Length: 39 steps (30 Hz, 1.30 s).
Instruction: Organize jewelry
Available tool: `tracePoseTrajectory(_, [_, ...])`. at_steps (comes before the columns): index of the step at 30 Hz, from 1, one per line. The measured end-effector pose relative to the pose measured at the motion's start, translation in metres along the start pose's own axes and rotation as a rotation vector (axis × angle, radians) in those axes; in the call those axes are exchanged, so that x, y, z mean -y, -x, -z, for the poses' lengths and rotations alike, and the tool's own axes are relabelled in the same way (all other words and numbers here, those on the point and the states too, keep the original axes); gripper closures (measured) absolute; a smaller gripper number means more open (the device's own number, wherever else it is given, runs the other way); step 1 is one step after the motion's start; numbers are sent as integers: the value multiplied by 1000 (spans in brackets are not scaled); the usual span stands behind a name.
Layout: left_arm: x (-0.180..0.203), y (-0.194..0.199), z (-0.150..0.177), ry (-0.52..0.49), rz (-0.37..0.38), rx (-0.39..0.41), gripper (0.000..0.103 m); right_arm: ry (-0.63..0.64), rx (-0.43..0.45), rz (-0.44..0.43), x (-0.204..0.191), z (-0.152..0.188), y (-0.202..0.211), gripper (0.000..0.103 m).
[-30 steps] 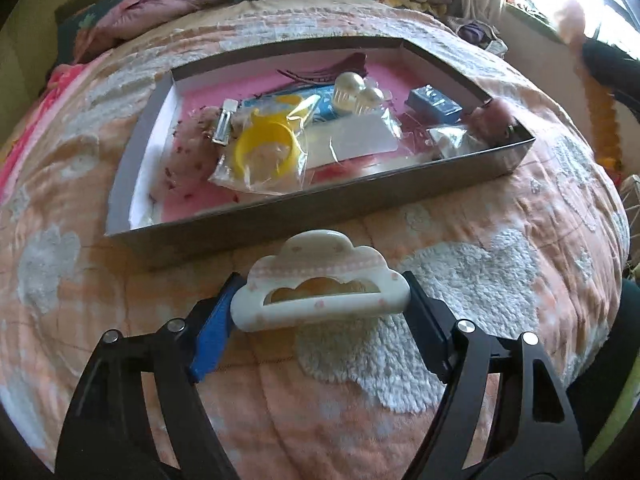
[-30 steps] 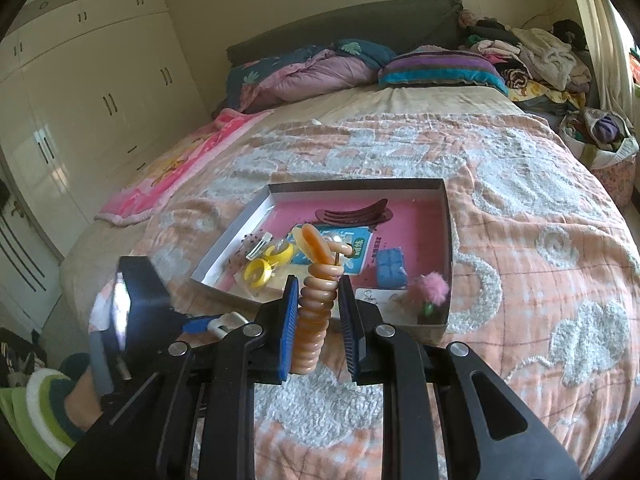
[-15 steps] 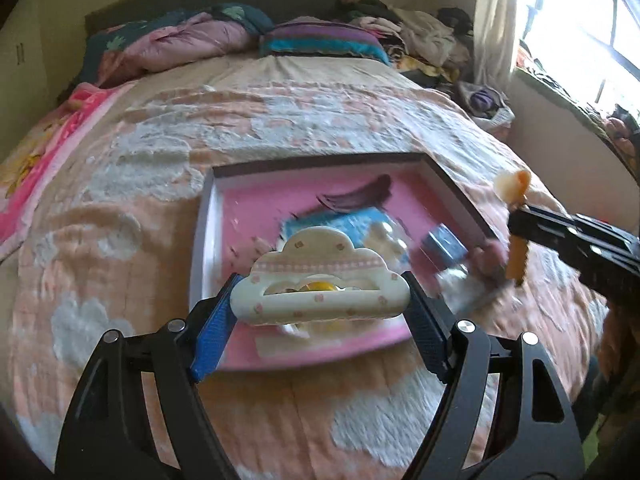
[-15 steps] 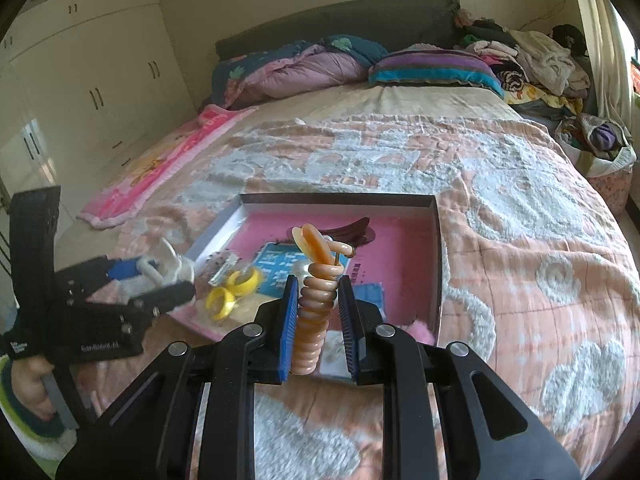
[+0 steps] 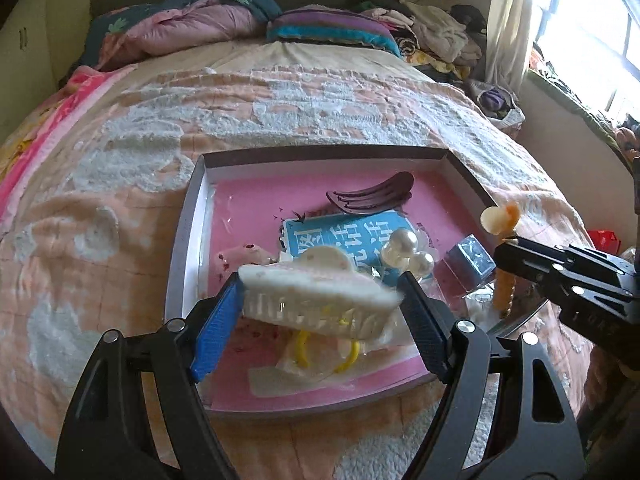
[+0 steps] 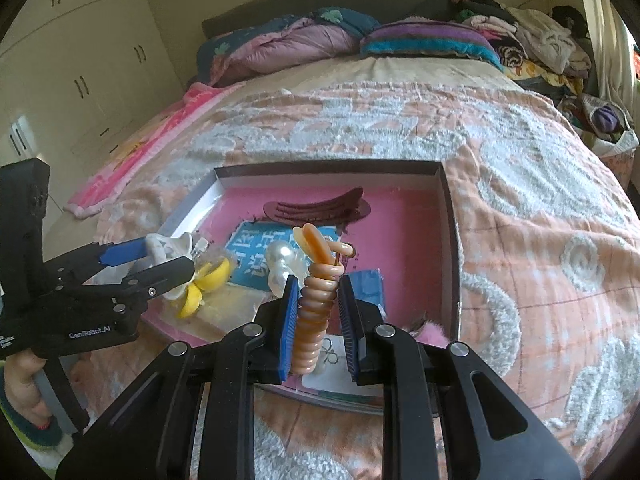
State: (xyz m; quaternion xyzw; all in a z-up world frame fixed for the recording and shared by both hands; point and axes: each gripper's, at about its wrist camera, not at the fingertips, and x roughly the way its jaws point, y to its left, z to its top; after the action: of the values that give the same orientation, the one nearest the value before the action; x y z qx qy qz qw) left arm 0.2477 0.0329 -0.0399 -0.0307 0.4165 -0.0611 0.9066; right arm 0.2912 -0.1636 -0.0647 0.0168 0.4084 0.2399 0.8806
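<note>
My left gripper (image 5: 320, 312) is shut on a white cloud-shaped hair claw (image 5: 316, 300), tilted, above the near left part of a shallow box with a pink floor (image 5: 248, 216). It also shows in the right wrist view (image 6: 160, 256). My right gripper (image 6: 318, 320) is shut on an orange spiral hair tie (image 6: 318, 304), held upright over the box's near right side; it also shows in the left wrist view (image 5: 502, 268). In the box lie a dark maroon clip (image 5: 372, 198), a blue card (image 5: 348, 240), pearl pieces (image 5: 404, 252), yellow rings in a bag (image 5: 324, 350) and a small blue box (image 5: 472, 258).
The box rests on a peach quilt with white patches (image 5: 120, 240). Pillows and piled clothes (image 5: 248, 20) lie at the head of the bed. White wardrobes (image 6: 72, 64) stand to the left, a window (image 5: 592, 32) to the right. A pink pompom (image 6: 430, 330) sits at the box's near corner.
My left gripper has risen and moved over the box, and the cloud claw has tipped forward. My right gripper has moved closer above the box, still gripping the spiral tie.
</note>
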Motion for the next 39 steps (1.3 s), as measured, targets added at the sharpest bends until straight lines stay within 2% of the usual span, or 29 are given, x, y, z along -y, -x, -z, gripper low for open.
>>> tracePoseTrajectory(9, [1, -3, 3, 1, -2, -9, 33, -11, -4, -2, 0, 3, -1, 81])
tracePoseTrajectory(13, [1, 1, 4, 3, -6, -2, 33, -15, 3, -6, -2, 4, 6, 76])
tracePoseTrajectory(20, [3, 19, 4, 8, -1, 20, 32, -7, 25, -4, -12, 7, 28, 59])
tracePoseTrajectory(24, [5, 35, 4, 10, -9, 31, 28, -6, 58, 4, -16, 9, 48, 42])
tracePoseTrajectory(31, [13, 67, 1, 17, -14, 73, 20, -11, 107, 17, -18, 13, 85, 29])
tracePoseTrajectory(34, [20, 86, 0, 9, -17, 101, 16, -13, 136, 17, -21, 17, 105, 26])
tracePoseTrajectory(37, [27, 110, 3, 4, -22, 138, 11, -14, 163, 10, -26, 22, 124, 16])
tracePoseTrajectory(39, [30, 123, 6, 6, -24, 160, 10, -10, 184, 6, -29, 27, 138, 15])
